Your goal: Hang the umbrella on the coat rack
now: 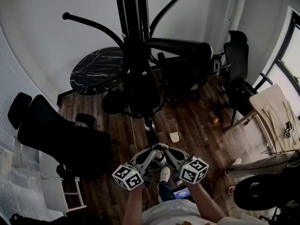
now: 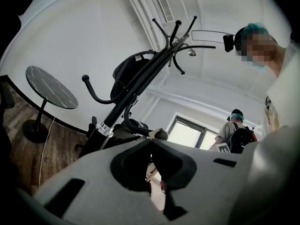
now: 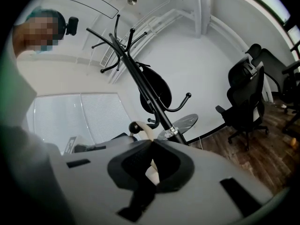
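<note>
dark wood floor [image 1: 197,121] with black office chairs [image 1: 236,55] around. tall black coat rack [image 1: 132,13] in the middle, hooks curling out. black umbrella [image 1: 150,134] is on no hook, it rises from the grippers just in front of the rack pole. left gripper [image 2: 150,143] and right gripper [image 3: 152,143] are both clamped on its cream curved handle [image 3: 139,126].

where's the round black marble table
In the head view the round black marble-top table stands upper left by the white wall, just left of the black coat rack.
</note>
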The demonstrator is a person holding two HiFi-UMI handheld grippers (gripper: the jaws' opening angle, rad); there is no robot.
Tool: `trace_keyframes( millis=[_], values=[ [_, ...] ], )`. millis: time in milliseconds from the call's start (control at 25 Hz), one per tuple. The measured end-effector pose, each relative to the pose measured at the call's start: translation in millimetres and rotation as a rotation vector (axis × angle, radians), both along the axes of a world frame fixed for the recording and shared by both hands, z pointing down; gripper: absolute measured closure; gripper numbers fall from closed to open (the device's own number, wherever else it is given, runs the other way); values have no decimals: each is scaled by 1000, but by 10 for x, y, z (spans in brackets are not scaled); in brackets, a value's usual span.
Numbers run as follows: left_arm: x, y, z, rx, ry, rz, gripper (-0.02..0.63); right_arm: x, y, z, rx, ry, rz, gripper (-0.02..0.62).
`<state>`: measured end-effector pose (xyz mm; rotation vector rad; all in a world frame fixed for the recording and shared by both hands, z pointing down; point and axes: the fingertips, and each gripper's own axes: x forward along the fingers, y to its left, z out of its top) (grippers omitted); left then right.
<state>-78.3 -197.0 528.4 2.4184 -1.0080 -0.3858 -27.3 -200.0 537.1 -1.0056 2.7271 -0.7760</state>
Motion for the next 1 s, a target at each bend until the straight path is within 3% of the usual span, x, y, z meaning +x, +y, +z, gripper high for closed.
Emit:
trace_keyframes(
  millis=[240, 760, 1000],
  values=[
    [13, -13, 78, -17, -11, 4, 584, -8, -9, 70, -10, 12, -5, 581],
    [73, -52, 188, -25, -151, 19, 584, -53, -65, 178, -18, 39, -25, 581],
    [64, -107, 200, -39, -141, 15, 584, -64, -106, 189, -23, 45, -33, 580]
  ],
)
